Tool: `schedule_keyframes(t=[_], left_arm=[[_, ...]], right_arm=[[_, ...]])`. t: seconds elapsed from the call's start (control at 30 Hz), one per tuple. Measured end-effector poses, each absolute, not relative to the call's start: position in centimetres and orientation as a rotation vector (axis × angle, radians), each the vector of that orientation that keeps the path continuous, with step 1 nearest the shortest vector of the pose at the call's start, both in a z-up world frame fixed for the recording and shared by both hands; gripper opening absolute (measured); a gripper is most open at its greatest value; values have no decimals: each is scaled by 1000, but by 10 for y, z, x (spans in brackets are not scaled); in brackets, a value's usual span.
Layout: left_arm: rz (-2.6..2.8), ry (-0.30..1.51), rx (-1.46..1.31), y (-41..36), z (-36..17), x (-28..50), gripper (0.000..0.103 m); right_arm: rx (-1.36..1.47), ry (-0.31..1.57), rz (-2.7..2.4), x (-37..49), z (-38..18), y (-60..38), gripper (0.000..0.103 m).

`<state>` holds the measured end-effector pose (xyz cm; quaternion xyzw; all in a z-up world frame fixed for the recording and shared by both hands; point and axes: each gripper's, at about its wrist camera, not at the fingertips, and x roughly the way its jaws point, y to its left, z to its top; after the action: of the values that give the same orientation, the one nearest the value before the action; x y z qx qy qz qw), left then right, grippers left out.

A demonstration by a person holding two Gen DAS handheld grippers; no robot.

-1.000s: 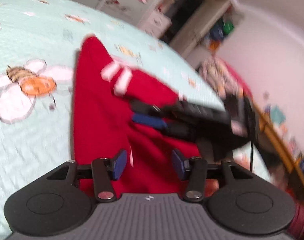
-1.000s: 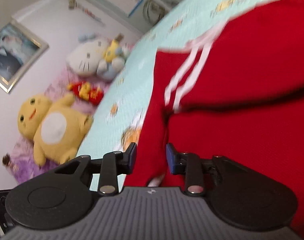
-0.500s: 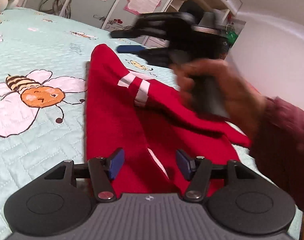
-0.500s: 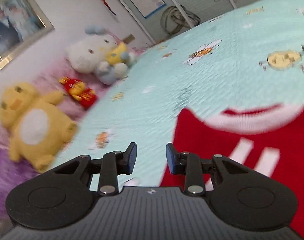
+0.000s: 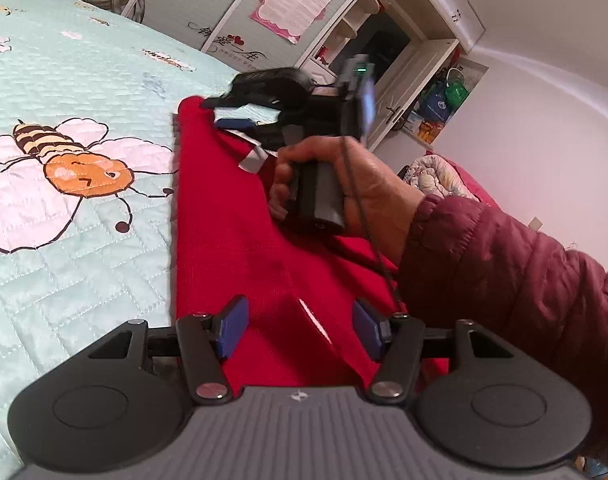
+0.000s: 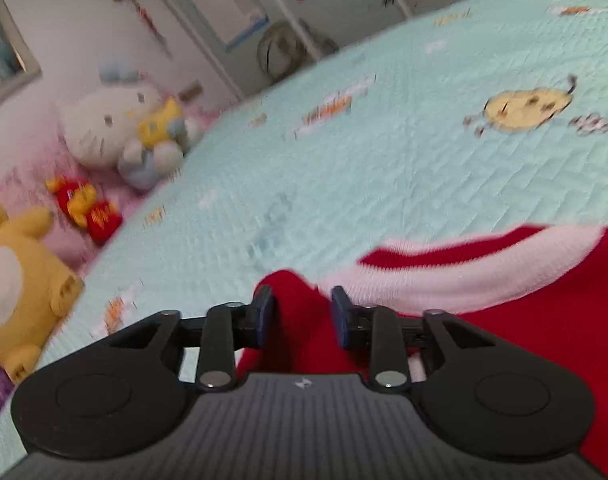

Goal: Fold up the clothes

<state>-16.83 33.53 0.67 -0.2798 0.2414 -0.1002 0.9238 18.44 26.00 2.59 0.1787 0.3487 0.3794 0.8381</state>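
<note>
A red garment point(image 5: 223, 220) with white stripes point(image 5: 255, 158) lies folded lengthwise on the mint bedspread point(image 5: 63, 80). My left gripper point(image 5: 299, 330) hangs open over its near end, blue pads wide apart above the cloth. A hand point(image 5: 368, 192) holds my right gripper point(image 5: 227, 114) at the garment's far corner. In the right wrist view the right gripper point(image 6: 301, 312) has its jaws opening, with the red garment point(image 6: 544, 340) under and between them and no pad pressing on it. The white neckband point(image 6: 464, 276) curves just ahead to the right.
Plush toys sit along the bed's far side: a white cat point(image 6: 115, 128), a yellow one point(image 6: 19, 280) and a small red one point(image 6: 87, 208). A maroon sleeve point(image 5: 504, 264) crosses the right of the left wrist view. An open wardrobe point(image 5: 384, 52) stands behind.
The right gripper has swept from over the garment's middle to its far corner, so its view now shows bedspread and neckband. Its jaws stand slightly wider. The left gripper has sunk a little.
</note>
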Motion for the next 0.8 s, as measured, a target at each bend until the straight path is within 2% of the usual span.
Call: schedule_keyframes(t=[0.07,0.2,0.33,0.43,0.47,0.5,0.53,0.57,0.6,0.8], left_arm=[[-211,495,-587,338,5,-168,61],[-218,493,-604,341,4,-170,61],[-219,489,-598,340,2,-169,62],[-226,486,-612,342,0,-167,62],[-229,484,-620,343,-1,-166,62],[-232,483,-627,343,-1,-166,62],[-235,482,-635,344,-2,-166,62],[-237,480,-641,345,-2,-166,62],[-239,480,-646,346,-3,-165,62],[-243,478,-654,348,-3,-165,62]], right_arm=[[417,694,813,179,37,239,46],[334,687,810,173,43,198,51],[206,770,822,176,24,176,53],[120,752,850,172,23,178,53],[93,747,858,170,26,180,43],[67,743,856,169,27,181,27],[55,740,857,169,29,180,22],[71,746,871,169,31,176,11],[96,757,889,170,33,173,5],[69,735,870,148,45,156,1]])
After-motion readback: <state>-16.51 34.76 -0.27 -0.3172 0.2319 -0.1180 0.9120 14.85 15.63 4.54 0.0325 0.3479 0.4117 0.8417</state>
